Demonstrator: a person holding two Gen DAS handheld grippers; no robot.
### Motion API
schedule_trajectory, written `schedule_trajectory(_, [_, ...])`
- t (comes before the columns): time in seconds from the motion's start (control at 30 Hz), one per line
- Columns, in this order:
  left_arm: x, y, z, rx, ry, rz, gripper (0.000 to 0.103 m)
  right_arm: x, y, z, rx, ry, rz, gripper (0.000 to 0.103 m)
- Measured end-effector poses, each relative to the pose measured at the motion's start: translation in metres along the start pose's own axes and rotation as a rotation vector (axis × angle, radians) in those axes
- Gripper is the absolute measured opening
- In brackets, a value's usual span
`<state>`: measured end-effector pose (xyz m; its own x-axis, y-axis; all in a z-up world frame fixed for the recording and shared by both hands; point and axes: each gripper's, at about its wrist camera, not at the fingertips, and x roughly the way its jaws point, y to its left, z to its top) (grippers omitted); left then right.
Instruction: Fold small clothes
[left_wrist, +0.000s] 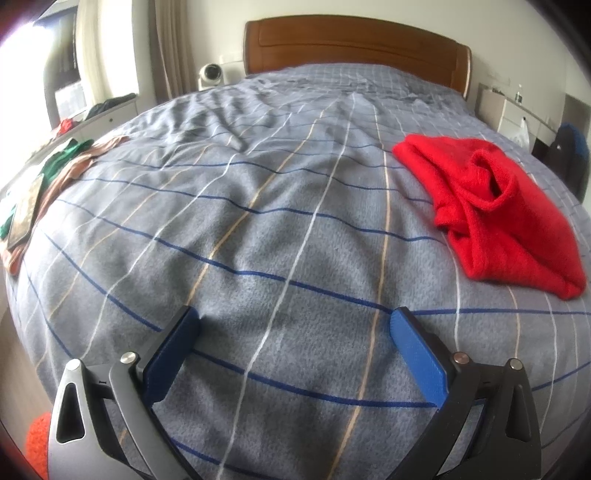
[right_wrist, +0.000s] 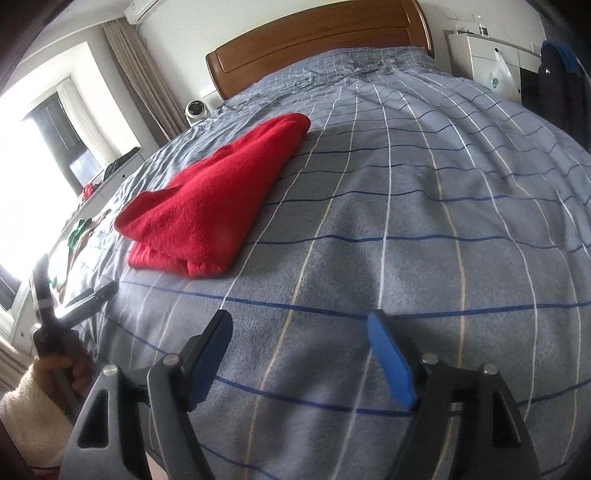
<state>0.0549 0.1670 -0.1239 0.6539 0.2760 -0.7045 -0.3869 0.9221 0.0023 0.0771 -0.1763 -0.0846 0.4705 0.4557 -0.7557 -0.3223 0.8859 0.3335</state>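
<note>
The red garment (right_wrist: 214, 192) lies folded on the grey checked bedspread (right_wrist: 406, 221), at about ten o'clock from the right gripper (right_wrist: 299, 332) and at two o'clock from the left gripper (left_wrist: 295, 325). Both grippers hover over bare cover with their blue pads spread wide and nothing between them. The fold looks loose: in the left wrist view a rolled collar or cuff gapes at the top of the bundle, so a nudge from a passing finger could likely spring it open. More clothes, green and tan (left_wrist: 62, 166), lie at nine o'clock by the bed's edge; a reach for them could drag the soft cover and shift the red bundle. A pinch made too deep could catch the bedspread together with the cloth.
</note>
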Motion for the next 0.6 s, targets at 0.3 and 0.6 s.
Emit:
schedule_trajectory(0.3, [0.000,0.003,0.000,-0.010,0.002,-0.005,0.103,0.002,0.006,-0.012,-0.056,-0.027,-0.018,0.083])
schedule_trajectory(0.6, [-0.005,0.004,0.003,-0.029,0.024,-0.035,0.102,0.001,0.000,-0.018,-0.055,-0.060,0.013,0.084])
